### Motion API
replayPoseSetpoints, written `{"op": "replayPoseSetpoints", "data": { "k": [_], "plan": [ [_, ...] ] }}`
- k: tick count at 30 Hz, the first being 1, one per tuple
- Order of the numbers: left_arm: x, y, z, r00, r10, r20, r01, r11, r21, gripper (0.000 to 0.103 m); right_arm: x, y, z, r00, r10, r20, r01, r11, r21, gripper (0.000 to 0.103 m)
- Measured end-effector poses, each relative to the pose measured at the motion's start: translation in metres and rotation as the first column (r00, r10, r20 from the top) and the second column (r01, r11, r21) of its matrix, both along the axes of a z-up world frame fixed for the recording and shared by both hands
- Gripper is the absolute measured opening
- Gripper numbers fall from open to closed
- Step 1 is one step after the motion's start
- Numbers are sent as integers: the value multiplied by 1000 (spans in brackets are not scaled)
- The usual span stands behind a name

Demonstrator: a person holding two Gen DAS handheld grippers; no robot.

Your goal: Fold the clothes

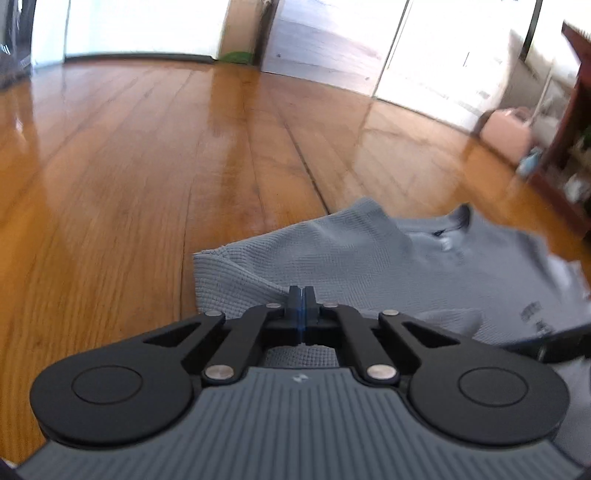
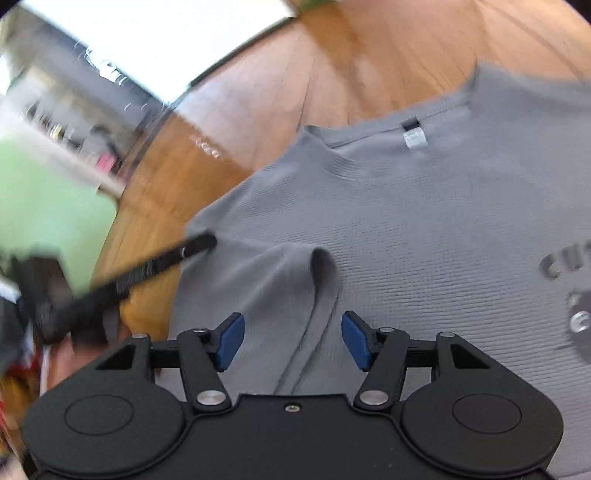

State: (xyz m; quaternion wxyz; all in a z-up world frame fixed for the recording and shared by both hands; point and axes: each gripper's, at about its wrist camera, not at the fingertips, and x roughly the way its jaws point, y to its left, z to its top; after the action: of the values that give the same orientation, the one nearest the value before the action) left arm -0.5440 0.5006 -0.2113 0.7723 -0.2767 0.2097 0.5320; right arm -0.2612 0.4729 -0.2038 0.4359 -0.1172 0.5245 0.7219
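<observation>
A grey knit T-shirt (image 1: 388, 254) lies on the wooden floor (image 1: 147, 166), collar and label toward the far side. My left gripper (image 1: 302, 295) is shut on the shirt's sleeve fabric near its left edge. In the right wrist view the same shirt (image 2: 424, 221) fills the frame, with its collar label (image 2: 414, 136) and dark print (image 2: 569, 295) at the right. My right gripper (image 2: 292, 338) is open just above a folded sleeve hem (image 2: 317, 280), with nothing between its blue pads (image 2: 231, 341). The left gripper (image 2: 199, 243) shows as a dark blurred bar at the shirt's left edge.
A dark red shelf unit (image 1: 569, 129) and a pink bag (image 1: 506, 129) stand at the far right. Bright doorways (image 1: 147, 26) line the back wall. A green blurred surface (image 2: 48, 206) sits at the left of the right wrist view.
</observation>
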Motion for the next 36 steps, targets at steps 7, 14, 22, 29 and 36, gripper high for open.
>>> {"op": "replayPoseSetpoints", "data": {
  "k": [7, 14, 22, 29, 36],
  "plan": [
    [-17, 2, 17, 997, 75, -32, -73, 995, 63, 0, -25, 15, 6, 978, -35, 206, 0, 986, 164, 5],
    [-42, 10, 10, 990, 97, 98, -96, 995, -24, 0, -18, 3, 18, 951, -47, 307, 19, 996, 92, 39],
    [-12, 6, 5, 994, -83, 74, 89, 993, -73, 0, -48, -65, 37, 926, 253, 279, -285, 955, 80, 38],
    [-1, 5, -5, 995, -14, -98, 5, 996, -93, 1, -73, -93, 26, 796, 331, 507, -432, 897, 92, 27],
    [-2, 1, 3, 987, 42, -154, -57, 994, -97, 3, -61, -109, 31, 759, 339, 555, -450, 890, 71, 24]
  ]
}}
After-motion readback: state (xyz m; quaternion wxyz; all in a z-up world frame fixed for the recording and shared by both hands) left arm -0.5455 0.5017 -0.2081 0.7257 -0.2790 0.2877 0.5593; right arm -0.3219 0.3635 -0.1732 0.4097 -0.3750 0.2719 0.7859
